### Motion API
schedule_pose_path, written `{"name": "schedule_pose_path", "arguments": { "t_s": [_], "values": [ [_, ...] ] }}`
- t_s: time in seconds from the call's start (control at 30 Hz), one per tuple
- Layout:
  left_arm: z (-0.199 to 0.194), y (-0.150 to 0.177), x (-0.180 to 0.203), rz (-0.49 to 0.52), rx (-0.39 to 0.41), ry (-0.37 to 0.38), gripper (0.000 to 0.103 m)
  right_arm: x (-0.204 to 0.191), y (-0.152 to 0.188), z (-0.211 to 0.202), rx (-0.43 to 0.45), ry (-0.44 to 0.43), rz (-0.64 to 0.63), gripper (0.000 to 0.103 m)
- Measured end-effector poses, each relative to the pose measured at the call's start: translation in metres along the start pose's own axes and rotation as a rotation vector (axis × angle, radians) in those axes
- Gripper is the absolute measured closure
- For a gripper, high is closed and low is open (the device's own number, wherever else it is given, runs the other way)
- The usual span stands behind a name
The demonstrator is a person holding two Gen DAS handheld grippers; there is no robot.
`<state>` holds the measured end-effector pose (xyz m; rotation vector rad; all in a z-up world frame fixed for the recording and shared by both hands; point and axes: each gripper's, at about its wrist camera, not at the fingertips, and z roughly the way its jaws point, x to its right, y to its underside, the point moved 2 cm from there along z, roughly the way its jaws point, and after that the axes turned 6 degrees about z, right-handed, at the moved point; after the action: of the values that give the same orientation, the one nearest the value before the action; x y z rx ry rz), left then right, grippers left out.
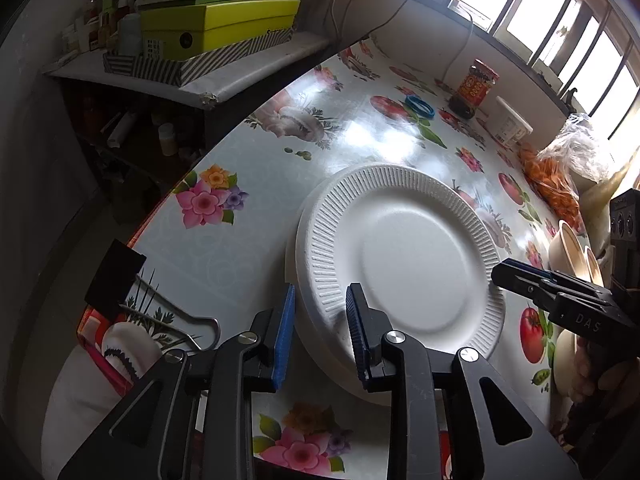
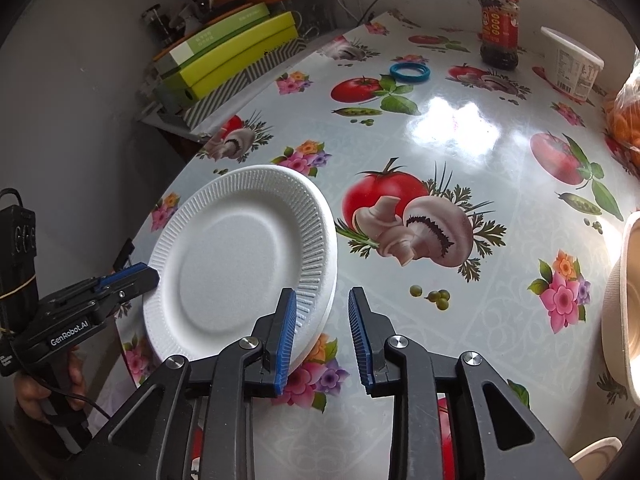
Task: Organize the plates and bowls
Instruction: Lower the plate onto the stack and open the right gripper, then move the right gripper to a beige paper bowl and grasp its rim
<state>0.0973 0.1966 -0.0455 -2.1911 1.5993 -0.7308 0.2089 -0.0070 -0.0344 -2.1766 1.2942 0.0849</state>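
A stack of white ribbed foam plates (image 1: 400,260) lies on the patterned table; it also shows in the right wrist view (image 2: 240,264). My left gripper (image 1: 320,332) is open, its jaws straddling the near-left rim of the stack. My right gripper (image 2: 322,336) is open with its jaws astride the plates' right rim; it shows from the side in the left wrist view (image 1: 496,276). The left gripper shows at the plates' left edge in the right wrist view (image 2: 154,276). Beige bowls (image 1: 572,252) stand at the right; one also shows in the right wrist view (image 2: 624,304).
A sauce jar (image 2: 498,26), a white tub (image 2: 572,64), a blue ring (image 2: 410,72) and a bag of orange snacks (image 1: 560,184) sit at the far side. A shelf with green boxes (image 1: 216,24) stands left. A metal clip (image 1: 116,280) grips the table's near-left edge.
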Motion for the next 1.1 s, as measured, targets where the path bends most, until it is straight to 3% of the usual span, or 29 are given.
{"name": "schedule_pose_path", "arguments": {
  "t_s": [0.17, 0.33, 0.57, 0.7, 1.1],
  "values": [
    [-0.003, 0.001, -0.003, -0.014, 0.012, 0.008, 0.056, 0.002, 0.0, -0.003, 0.007, -0.003, 0.012, 0.073],
    [-0.009, 0.0, -0.008, -0.046, 0.023, 0.012, 0.055, 0.005, 0.001, -0.01, 0.017, -0.005, 0.031, 0.073],
    [-0.035, -0.011, 0.001, -0.043, 0.113, 0.049, 0.055, 0.009, 0.001, -0.044, 0.084, -0.013, 0.044, 0.069],
    [-0.042, -0.015, 0.023, -0.005, 0.133, 0.113, 0.055, 0.018, 0.006, -0.071, 0.141, 0.011, 0.063, 0.067],
    [-0.028, -0.002, 0.121, 0.223, 0.058, 0.292, 0.055, 0.067, 0.058, -0.134, 0.242, 0.141, 0.198, 0.065]
  ]
}}
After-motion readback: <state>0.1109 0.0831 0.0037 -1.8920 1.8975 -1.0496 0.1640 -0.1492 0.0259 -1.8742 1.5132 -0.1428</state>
